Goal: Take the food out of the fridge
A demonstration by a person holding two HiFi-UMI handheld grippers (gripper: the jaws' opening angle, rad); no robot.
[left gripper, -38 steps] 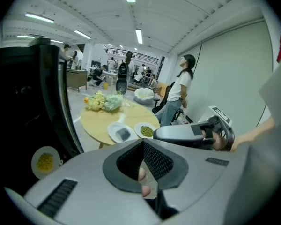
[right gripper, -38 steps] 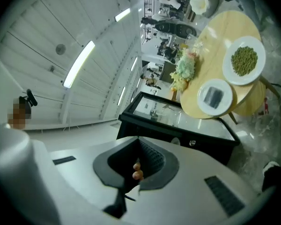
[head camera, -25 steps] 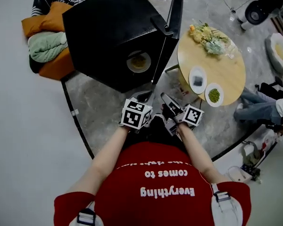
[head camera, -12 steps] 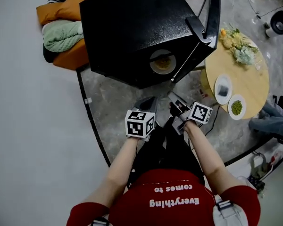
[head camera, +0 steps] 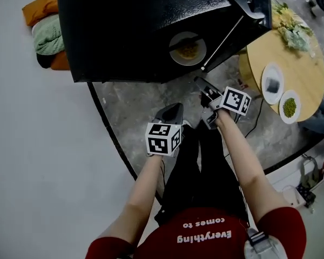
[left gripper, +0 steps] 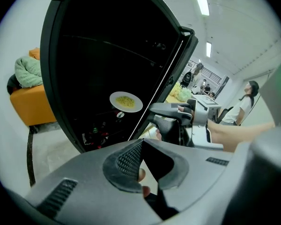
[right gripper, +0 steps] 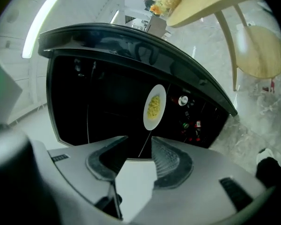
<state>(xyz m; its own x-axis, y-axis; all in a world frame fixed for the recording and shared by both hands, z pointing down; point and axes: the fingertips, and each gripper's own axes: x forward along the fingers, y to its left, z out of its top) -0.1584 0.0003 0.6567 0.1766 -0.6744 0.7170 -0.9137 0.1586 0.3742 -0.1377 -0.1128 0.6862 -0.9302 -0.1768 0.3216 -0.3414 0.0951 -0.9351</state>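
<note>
A black fridge [head camera: 135, 31] stands with its door [head camera: 257, 4] swung open to the right. Inside it, a white plate of yellow food [head camera: 188, 48] rests on a shelf; this plate [left gripper: 125, 101] also shows in the left gripper view and the plate [right gripper: 154, 107] in the right gripper view. My right gripper [head camera: 202, 86] is in front of the opening, short of the plate. Its jaws are opening with nothing between them [right gripper: 139, 142]. My left gripper [head camera: 170, 112] hangs lower and farther back, its jaws [left gripper: 141, 142] meeting at the tips and empty.
A round wooden table [head camera: 299, 63] right of the fridge carries a plate with a dark item [head camera: 272, 83], a plate of green food [head camera: 289, 107] and flowers [head camera: 294, 28]. Orange and green cushions [head camera: 43, 36] lie left of the fridge. Small bottles [right gripper: 192, 121] sit low inside it.
The fridge has come closer and fills the top of the head view. Both grippers have moved forward toward it, the right one nearer the opening.
</note>
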